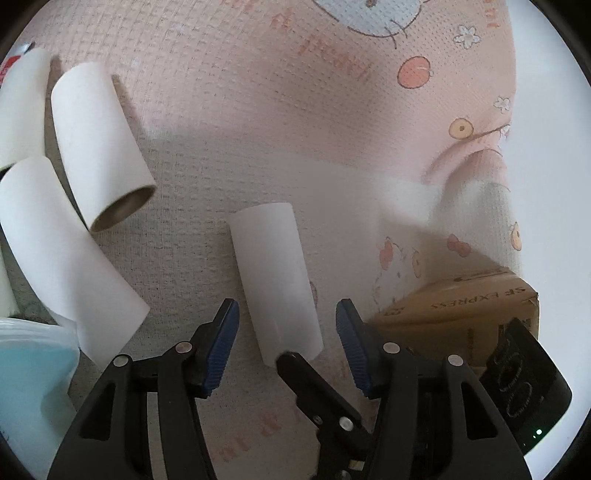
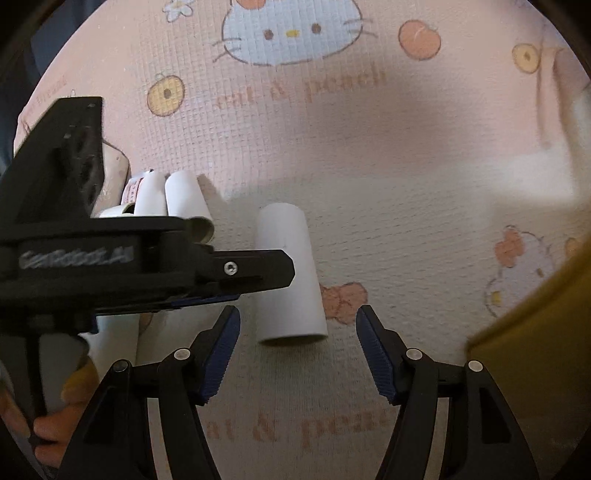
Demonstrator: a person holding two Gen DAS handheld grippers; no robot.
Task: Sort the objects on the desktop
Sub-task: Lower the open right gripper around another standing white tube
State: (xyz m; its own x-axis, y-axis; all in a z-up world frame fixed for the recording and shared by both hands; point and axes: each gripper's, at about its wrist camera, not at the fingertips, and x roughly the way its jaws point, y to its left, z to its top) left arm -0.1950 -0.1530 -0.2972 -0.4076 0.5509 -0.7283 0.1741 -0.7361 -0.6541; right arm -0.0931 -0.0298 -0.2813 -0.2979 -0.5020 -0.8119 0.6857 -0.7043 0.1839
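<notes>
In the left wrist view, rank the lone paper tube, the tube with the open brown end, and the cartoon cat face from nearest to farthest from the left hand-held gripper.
1. Lone paper tube: lying between the open fingers of the left hand-held gripper.
2. Tube with the open brown end: farther off, to the upper left.
3. Cartoon cat face: farthest, printed on the cloth at the top edge.
</notes>
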